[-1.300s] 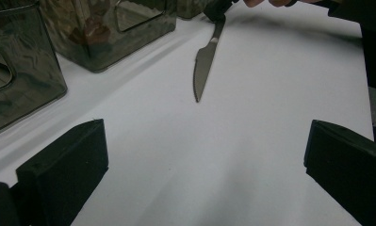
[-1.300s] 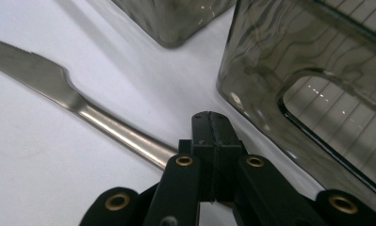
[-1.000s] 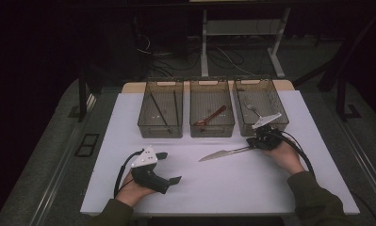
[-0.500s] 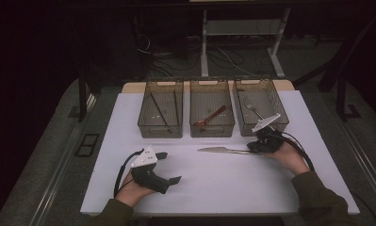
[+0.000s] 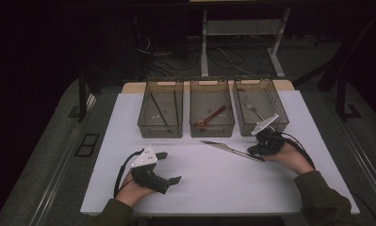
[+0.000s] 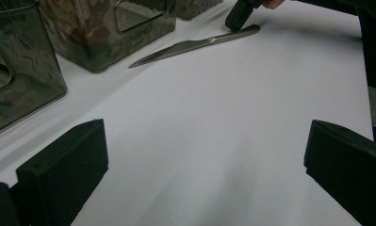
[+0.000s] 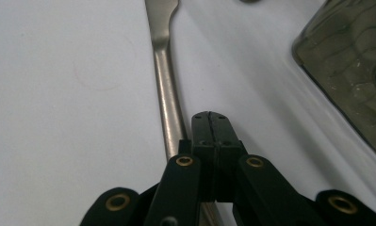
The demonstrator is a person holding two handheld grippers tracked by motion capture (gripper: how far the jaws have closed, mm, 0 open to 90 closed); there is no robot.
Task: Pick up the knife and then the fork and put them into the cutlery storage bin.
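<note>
A metal knife (image 5: 230,149) lies flat on the white table top (image 5: 232,188), in front of the middle bin, blade tip toward the far left. My right gripper (image 5: 255,151) is shut and rests at the handle end. In the right gripper view its jaws (image 7: 211,127) are pressed together with nothing between them, and the knife handle (image 7: 169,99) runs along their left side and under them. My left gripper (image 5: 170,167) lies near the front left, wide open and empty; its view looks across to the knife (image 6: 195,44).
Three clear bins stand in a row at the back: the left bin (image 5: 160,131) holds dark sticks, the middle bin (image 5: 212,131) a reddish spoon (image 5: 213,116), the right bin (image 5: 244,128) a fork (image 5: 253,109). Cables trail from both grippers.
The knife has swung on the table: its blade tip pointed toward the near left, then straight left, and now points toward the far left. The right hand shifted slightly. The left gripper stayed still.
</note>
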